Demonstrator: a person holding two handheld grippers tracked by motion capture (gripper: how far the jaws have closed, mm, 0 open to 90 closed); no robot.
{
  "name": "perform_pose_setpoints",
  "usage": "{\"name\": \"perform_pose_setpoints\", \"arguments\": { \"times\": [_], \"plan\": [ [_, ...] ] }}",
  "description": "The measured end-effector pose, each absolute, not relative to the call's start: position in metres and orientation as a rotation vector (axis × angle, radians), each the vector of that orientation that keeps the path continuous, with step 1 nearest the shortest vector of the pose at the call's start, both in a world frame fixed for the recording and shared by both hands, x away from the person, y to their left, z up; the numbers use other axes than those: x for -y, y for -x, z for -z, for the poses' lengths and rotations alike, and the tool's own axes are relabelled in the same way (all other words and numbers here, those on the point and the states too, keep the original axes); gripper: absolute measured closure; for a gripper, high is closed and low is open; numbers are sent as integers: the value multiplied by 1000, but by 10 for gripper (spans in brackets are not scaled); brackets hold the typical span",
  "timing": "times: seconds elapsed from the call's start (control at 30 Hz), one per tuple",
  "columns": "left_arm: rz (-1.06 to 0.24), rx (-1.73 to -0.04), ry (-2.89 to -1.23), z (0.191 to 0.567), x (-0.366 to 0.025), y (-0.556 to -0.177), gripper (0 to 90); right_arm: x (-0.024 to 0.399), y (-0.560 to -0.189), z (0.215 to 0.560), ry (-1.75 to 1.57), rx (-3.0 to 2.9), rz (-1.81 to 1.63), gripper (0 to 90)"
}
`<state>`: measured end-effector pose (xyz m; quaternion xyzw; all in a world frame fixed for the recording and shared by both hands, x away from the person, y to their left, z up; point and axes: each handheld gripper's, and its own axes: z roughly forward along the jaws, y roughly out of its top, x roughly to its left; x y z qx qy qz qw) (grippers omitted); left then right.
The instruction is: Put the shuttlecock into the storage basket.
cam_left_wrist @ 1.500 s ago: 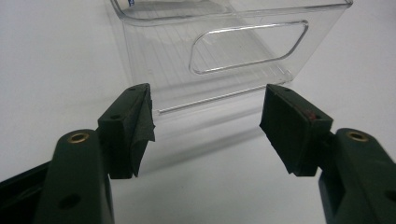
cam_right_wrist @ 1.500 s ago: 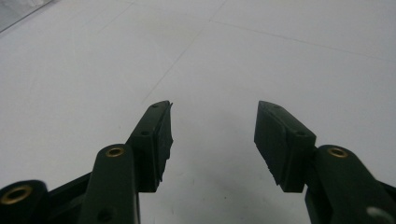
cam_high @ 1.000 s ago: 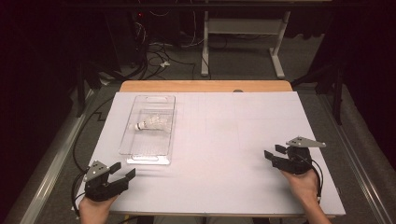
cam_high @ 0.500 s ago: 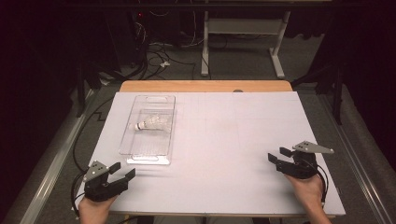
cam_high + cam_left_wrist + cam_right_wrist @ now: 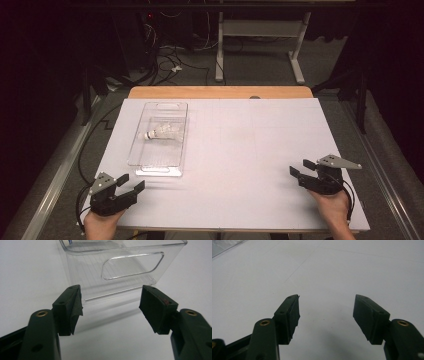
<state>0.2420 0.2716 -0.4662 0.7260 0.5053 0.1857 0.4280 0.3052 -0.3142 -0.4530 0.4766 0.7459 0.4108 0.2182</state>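
The clear tray [image 5: 159, 150] lies on the white bench [image 5: 240, 165] with a shuttlecock [image 5: 162, 133] inside it. The left tool [image 5: 126, 186] sits just before the tray's near end, jaws wide and empty. The right tool [image 5: 303, 170], well apart from the tray, has just been opening its jaws with nothing between them

no legible text, labels or signs

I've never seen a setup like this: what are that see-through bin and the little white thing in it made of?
The bin looks like clear, glossy hard plastic: the white table cover shows through its walls, and its edges catch highlights. The shuttlecock inside seems to have a white feather or plastic skirt and a pale rounded tip; too small to tell.
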Motion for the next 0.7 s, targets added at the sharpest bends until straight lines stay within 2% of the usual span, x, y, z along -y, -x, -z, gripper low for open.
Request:
{"name": "perform_pose_setpoints", "arguments": {
  "times": [0.7],
  "plan": [
    [-465, -1265, -1807, 466, -272, -242, 350, 323, -292, 456, -1337, -2023, -1219, 363]
  ]
}}
